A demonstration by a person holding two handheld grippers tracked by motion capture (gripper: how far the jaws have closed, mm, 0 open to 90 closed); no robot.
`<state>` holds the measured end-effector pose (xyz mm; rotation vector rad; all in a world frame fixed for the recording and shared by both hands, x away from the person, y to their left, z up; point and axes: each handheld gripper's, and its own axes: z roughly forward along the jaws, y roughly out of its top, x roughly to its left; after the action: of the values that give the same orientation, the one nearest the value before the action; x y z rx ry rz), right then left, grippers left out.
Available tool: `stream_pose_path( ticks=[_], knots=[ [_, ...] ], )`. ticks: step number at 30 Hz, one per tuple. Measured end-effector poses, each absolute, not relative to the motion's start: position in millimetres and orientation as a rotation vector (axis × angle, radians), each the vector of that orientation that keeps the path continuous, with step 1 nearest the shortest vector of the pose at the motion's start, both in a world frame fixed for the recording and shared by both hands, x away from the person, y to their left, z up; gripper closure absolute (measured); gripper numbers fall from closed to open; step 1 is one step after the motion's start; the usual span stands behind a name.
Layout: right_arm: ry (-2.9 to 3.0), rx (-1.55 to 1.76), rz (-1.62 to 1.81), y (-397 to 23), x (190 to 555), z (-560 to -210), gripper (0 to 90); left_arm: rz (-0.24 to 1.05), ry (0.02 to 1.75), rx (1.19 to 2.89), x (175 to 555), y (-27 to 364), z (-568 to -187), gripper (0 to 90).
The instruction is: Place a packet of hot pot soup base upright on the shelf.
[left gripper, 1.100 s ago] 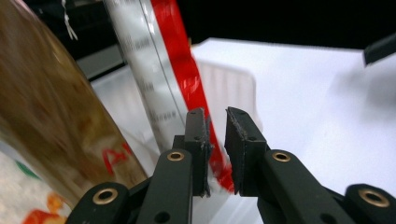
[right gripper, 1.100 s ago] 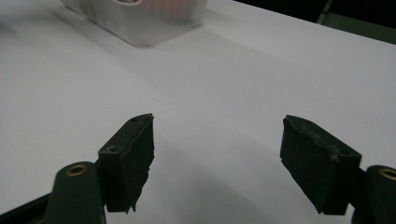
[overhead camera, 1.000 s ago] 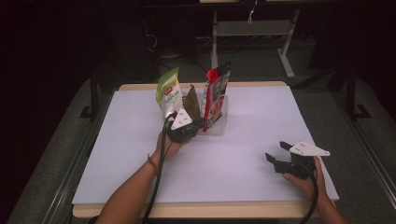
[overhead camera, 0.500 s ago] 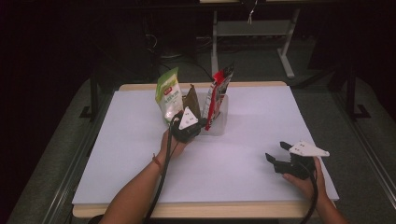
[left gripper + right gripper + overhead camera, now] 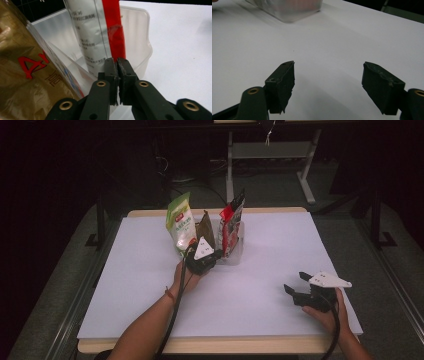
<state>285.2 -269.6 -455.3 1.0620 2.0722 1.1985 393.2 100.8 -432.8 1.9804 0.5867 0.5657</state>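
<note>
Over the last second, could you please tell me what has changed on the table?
The left hand-held gripper, shut on the red packet, has tilted it more upright in the clear bin. The right hand-held gripper stayed open, resting at the table's near right; the green packet stayed put.

Both forearms enter from the bottom of the high view bare, with no sleeves, and a thin reddish band circles the left wrist [image 5: 169, 294]. Each hand carries a black tool topped by a pale grey three-cornered plate, the left tool [image 5: 204, 259] near frame centre and the right tool [image 5: 296, 283] at lower right, each trailing a black cable. Up close, the left tool's [image 5: 117, 65] jaws are matte black with brass-coloured rivets, and the right tool's [image 5: 328, 80] jaw tips look chipped.
</note>
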Motion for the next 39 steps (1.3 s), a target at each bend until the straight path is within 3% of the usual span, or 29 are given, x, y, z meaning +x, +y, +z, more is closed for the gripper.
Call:
stream_pose_path(
  ticks=[14,19,25,39],
  knots=[
    [2.069,1.038,1.196,-269.1,284.5,-455.3,25.1,0.535,0.569,1.921,387.3,109.2,-422.5,77.2],
    [2.073,1.035,1.188,-268.2,284.2,-455.3,25.1,0.523,0.552,1.915,384.1,110.9,-419.0,68.7],
    [2.073,1.038,1.188,-268.3,284.5,-455.3,25.1,0.495,0.548,1.908,382.7,113.9,-416.5,65.3],
    [2.078,1.040,1.194,-268.7,285.9,-455.2,25.1,0.526,0.528,1.940,381.0,133.0,-405.7,54.6]
  ],
)
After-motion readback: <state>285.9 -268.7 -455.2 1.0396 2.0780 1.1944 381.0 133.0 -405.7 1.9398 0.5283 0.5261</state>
